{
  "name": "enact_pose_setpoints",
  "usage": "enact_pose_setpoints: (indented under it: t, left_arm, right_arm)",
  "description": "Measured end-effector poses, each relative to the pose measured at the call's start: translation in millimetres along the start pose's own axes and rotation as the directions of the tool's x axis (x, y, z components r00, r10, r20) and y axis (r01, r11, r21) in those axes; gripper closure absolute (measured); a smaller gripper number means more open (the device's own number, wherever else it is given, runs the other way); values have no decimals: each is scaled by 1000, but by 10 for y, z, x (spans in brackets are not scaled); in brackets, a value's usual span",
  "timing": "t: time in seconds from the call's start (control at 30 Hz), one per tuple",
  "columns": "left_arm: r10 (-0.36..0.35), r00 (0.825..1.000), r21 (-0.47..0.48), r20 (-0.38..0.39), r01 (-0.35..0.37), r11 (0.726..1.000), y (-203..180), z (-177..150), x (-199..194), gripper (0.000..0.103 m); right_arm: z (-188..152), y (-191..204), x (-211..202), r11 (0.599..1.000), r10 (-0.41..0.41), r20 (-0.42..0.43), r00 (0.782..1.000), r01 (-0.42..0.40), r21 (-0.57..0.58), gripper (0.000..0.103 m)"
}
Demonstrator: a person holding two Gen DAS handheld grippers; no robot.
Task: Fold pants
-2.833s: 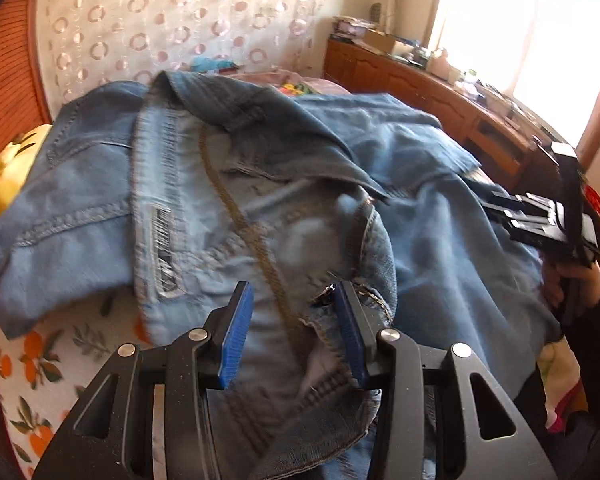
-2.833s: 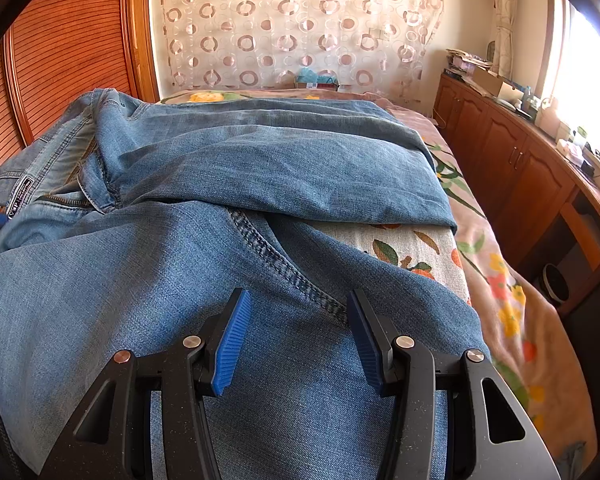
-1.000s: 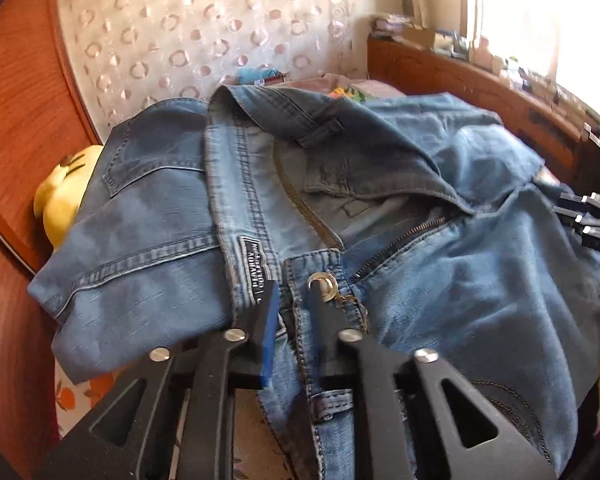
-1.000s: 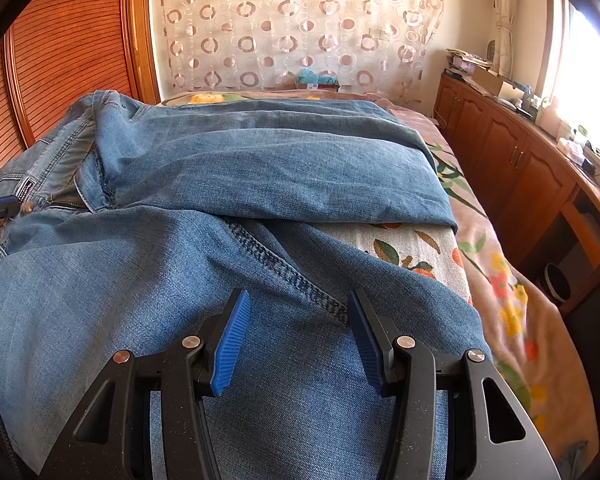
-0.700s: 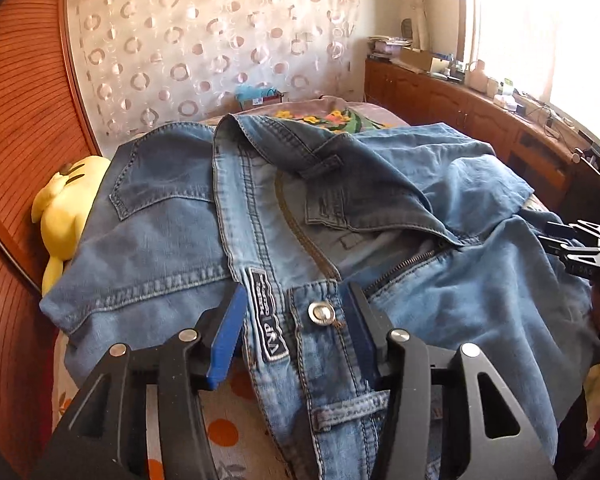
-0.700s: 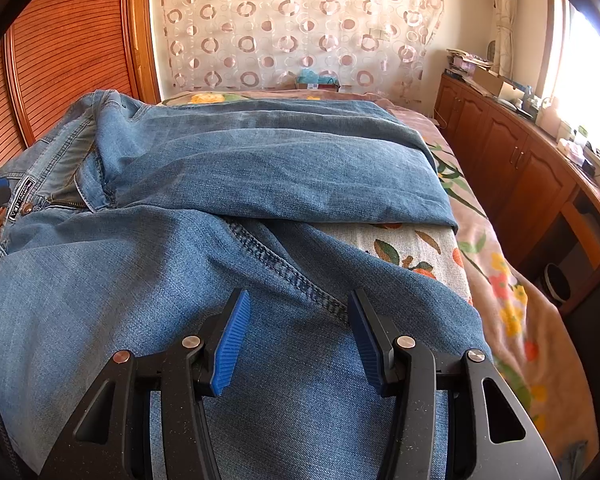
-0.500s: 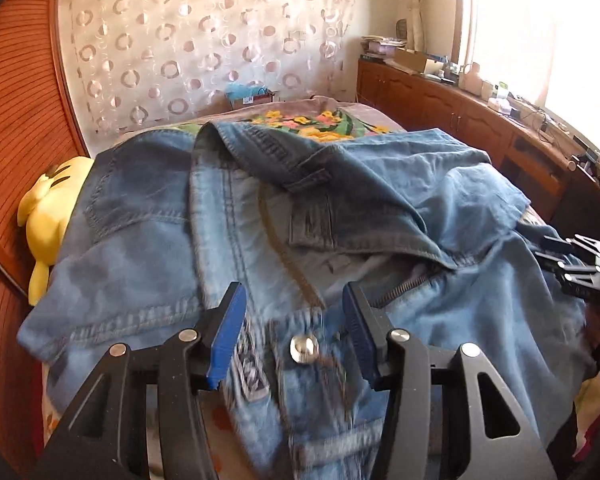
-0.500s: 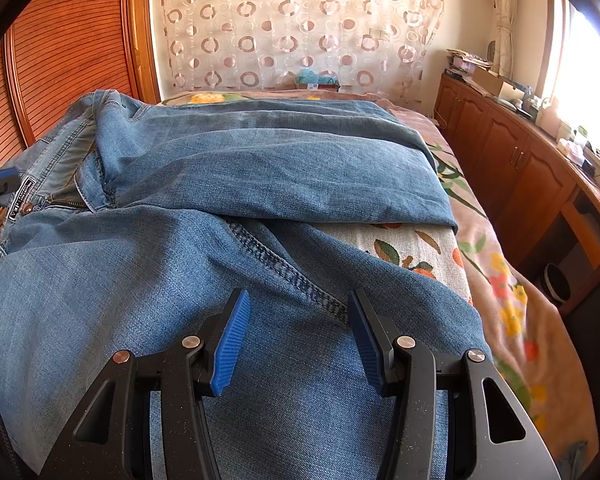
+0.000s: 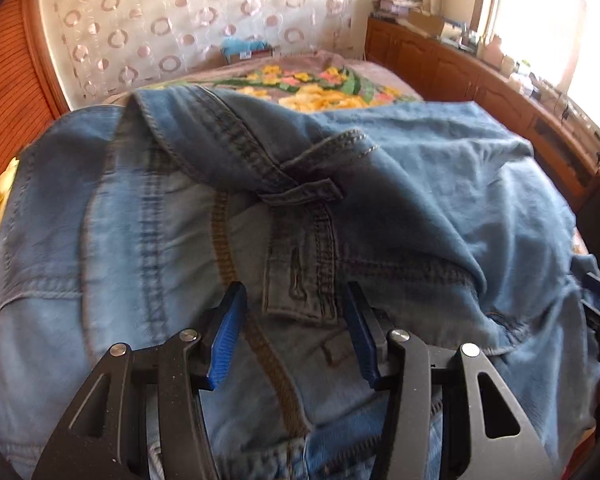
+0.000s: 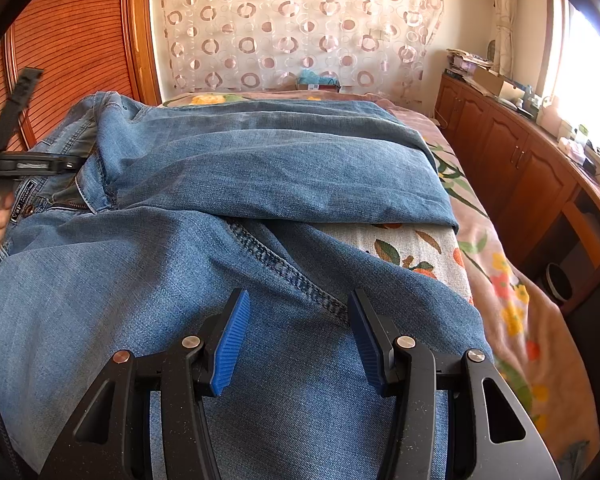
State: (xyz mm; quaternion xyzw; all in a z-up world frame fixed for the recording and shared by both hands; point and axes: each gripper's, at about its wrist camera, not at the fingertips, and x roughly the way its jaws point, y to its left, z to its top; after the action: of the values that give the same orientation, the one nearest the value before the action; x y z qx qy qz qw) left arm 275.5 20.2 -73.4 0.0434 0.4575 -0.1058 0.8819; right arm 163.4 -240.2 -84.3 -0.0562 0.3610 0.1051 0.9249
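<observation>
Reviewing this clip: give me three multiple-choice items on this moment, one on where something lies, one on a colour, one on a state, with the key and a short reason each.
1. Where do the jeans lie?
A. on the bed
B. on the wooden cabinets
C. on the floor

2. What colour are the pads of the right gripper?
A. red
B. blue
C. yellow

3. How does the left gripper stand?
A. shut on the waistband
B. shut with nothing in it
C. open above the denim

Key:
1 A, the denim spreads over the flowered bedspread.
2 B, both ribbed pads are blue.
3 C, a wide gap shows between its pads, with the belt loop lying unpinched behind it.
</observation>
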Motion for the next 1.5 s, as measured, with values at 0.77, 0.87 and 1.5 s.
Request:
enact_pose_setpoints:
  t: [0.77, 0.87, 1.5]
  left_arm:
    - [-35, 977, -35, 213, 44, 998, 84, -600, -1198, 89]
    - [-31, 983, -30, 179, 37, 999, 81, -757, -1129, 83]
    - [-2, 992, -83, 123, 12, 996, 233, -1403, -1191, 60]
  right_arm:
    - [-8, 37, 14, 1000, 5, 3, 1000, -5, 3, 50]
    - [-13, 39, 10, 1000, 2, 4, 1000, -2, 2, 50]
    - [-21, 40, 8, 1000, 1, 3, 1000, -1, 1, 50]
